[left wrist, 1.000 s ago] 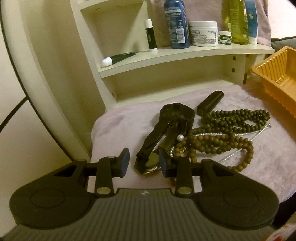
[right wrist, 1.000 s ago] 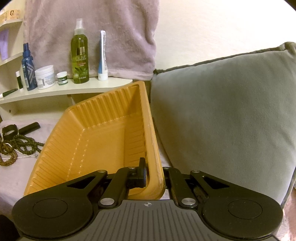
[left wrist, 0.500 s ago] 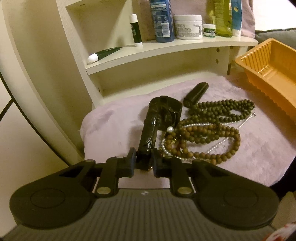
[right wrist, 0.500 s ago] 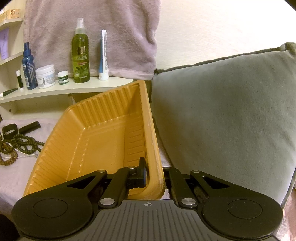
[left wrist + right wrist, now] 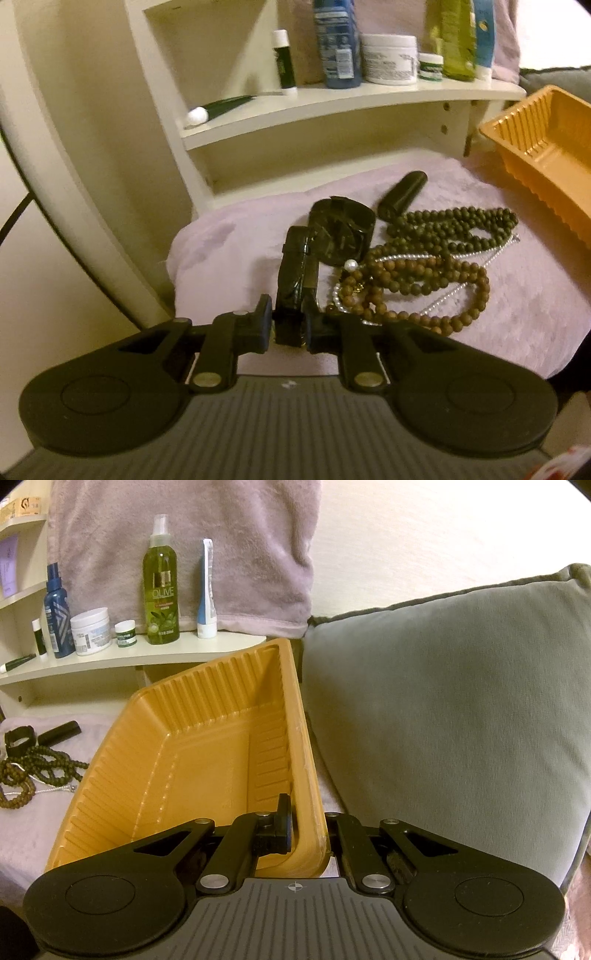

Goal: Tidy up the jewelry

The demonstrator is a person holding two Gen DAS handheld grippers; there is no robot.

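Left wrist view: left gripper has just been closing and now pinches the near end of the black watch, strap between both pads. A second ago the jaws stood apart with that strap end loose between them, so the grasp is fresh. Watch still looks to lie on the purple towel, case end toward the shelf; not lifted, as far as I can tell.

Landmark = orange tray. Watch sits well left of the tray. Brown bead strand, dark bead strand and pearl string are heaped between watch and tray, touching the watch's right side. Black cylinder lies just behind the beads.

Right wrist view: right gripper clamped on the tray's near right rim, one pad inside the wall, one outside; unchanged from the earlier frames. Tray tilted, empty. Grey cushion just right of it.

Judgement: first pick secured, nothing sorted yet. Lift may drag the pearls, since they look tangled at the strap.
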